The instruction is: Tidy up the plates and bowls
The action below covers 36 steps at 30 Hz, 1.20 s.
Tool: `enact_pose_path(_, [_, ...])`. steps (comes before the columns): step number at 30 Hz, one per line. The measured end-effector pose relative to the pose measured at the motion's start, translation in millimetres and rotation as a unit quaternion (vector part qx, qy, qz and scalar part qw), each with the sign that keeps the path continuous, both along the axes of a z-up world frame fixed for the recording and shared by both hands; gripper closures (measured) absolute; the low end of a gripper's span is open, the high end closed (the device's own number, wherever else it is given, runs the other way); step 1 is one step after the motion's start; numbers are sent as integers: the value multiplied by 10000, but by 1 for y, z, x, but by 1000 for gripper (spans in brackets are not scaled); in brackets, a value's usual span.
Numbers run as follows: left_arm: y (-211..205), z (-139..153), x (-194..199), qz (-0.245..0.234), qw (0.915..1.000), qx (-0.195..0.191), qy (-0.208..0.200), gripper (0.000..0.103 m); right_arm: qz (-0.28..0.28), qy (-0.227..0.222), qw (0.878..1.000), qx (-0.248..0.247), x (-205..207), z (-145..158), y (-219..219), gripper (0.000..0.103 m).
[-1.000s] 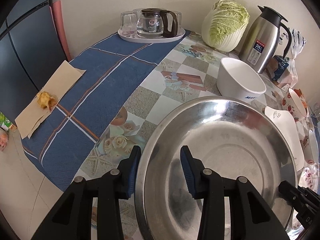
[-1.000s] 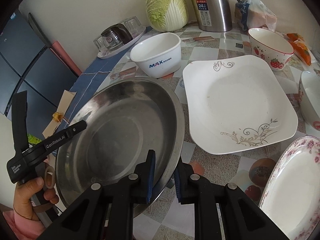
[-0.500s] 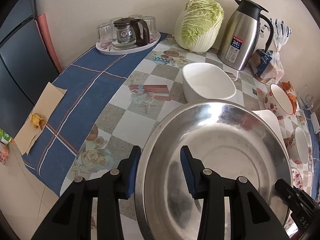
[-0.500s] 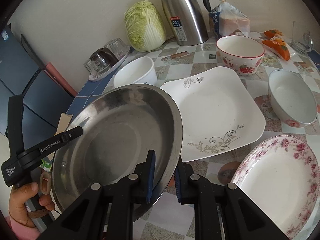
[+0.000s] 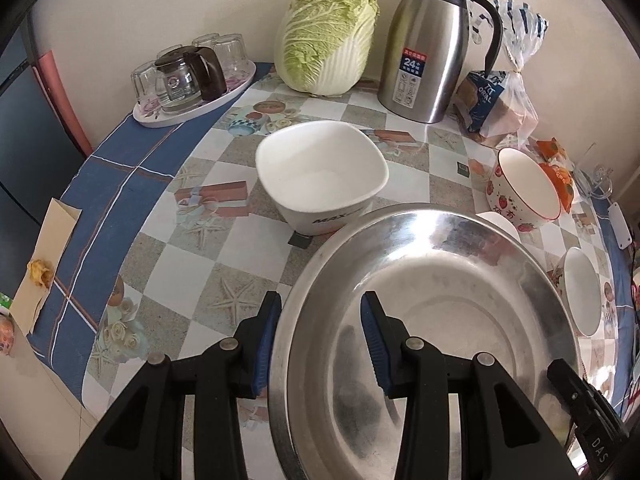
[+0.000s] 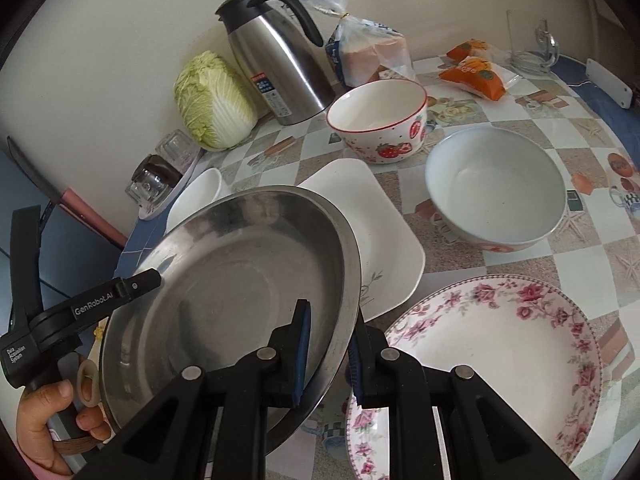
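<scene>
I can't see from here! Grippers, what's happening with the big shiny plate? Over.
Left gripper and right gripper both shut on steel plate, held above table. White square plate directly beneath.

Glossy steel basin (image 5: 440, 320); seemingly glazed ceramic bowls (image 6: 496, 188).

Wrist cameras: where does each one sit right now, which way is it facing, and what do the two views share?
Left wrist: sits on the left gripper, looking down across the steel basin toward the white square bowl, cabbage and thermos; its jaws straddle the basin's rim.
Right wrist: sits on the right gripper, jaws clamping the basin's opposite rim, facing the floral plate and pale bowl; the person's hand on the left gripper shows.
Shared: basin, cabbage, thermos, strawberry bowl.
</scene>
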<state>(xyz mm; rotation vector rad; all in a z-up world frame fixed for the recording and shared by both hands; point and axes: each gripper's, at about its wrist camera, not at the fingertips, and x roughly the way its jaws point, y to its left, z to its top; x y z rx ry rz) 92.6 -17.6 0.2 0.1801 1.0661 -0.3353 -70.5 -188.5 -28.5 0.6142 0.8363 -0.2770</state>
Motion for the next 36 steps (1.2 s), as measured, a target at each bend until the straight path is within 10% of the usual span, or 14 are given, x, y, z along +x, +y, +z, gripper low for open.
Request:
enact_pose_path(14, [-46, -21, -4, -175, 9989, 426, 34, 61, -407, 153, 9991, 5, -8, -11, -27, 84])
enact_pose_path(36, [-60, -24, 11, 123, 9996, 44, 269, 61, -680, 294, 9972, -94, -5, -25, -39, 83])
